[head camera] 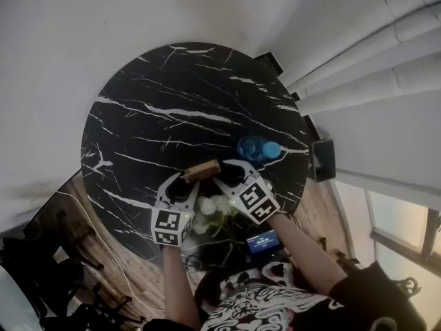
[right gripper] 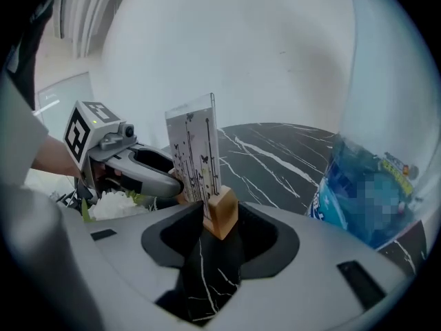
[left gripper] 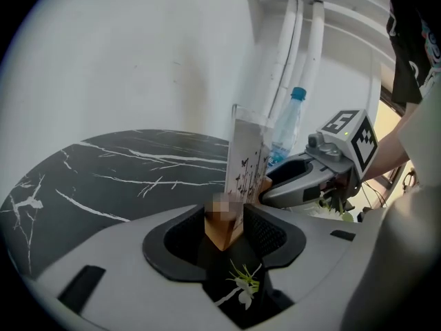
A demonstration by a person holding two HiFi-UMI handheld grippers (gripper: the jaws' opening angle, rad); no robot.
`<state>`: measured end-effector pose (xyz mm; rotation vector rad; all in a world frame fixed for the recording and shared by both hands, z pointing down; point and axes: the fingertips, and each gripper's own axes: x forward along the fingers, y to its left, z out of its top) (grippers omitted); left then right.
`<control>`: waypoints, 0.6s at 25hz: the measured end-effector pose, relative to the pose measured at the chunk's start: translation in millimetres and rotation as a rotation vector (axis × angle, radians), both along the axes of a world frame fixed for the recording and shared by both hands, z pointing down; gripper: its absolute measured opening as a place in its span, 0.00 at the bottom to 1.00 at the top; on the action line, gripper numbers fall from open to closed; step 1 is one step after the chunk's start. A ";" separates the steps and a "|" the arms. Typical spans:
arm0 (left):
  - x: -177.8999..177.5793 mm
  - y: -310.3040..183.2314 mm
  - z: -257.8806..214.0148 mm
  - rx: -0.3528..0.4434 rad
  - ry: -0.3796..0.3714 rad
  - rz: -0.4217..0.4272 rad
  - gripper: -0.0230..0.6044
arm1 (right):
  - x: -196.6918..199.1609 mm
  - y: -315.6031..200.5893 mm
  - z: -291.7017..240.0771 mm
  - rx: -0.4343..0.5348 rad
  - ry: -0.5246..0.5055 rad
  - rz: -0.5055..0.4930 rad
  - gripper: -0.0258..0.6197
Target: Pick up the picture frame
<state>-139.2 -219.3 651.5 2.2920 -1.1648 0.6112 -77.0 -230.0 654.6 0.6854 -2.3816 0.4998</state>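
The picture frame point(head camera: 200, 170) is a clear upright panel with a printed drawing, set in a wooden base. It stands near the front edge of the round black marble table point(head camera: 172, 102). My left gripper point(head camera: 182, 183) is at the base's left end and my right gripper point(head camera: 231, 173) at its right end. In the left gripper view the wooden base point(left gripper: 222, 229) sits between the open jaws, with dark gaps on both sides. The right gripper view shows the same: the base point(right gripper: 220, 216) lies between wide jaws and the pads stand off it.
A blue water bottle point(head camera: 258, 148) stands on the table just right of the frame, close to the right gripper. White flowers point(head camera: 213, 209) lie below the table edge between my arms. A small lit screen point(head camera: 263, 241) sits lower. White pipes run along the wall at right.
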 end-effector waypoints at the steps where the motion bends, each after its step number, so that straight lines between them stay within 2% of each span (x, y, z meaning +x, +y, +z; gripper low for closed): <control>1: 0.1 -0.6 0.9 -0.003 0.002 -0.007 0.31 | -0.3 -1.7 1.0 -0.001 -0.003 0.013 0.23; 5: 0.4 -4.3 3.3 -0.015 0.020 -0.035 0.31 | -0.9 -5.3 3.1 -0.029 -0.046 0.053 0.23; 9: 0.0 -4.7 4.0 -0.015 0.031 -0.045 0.31 | -1.3 -5.8 4.0 -0.028 -0.050 0.051 0.23; 15: 0.1 -5.4 4.0 -0.033 0.002 -0.059 0.31 | 1.1 -6.2 6.4 -0.066 -0.056 0.069 0.23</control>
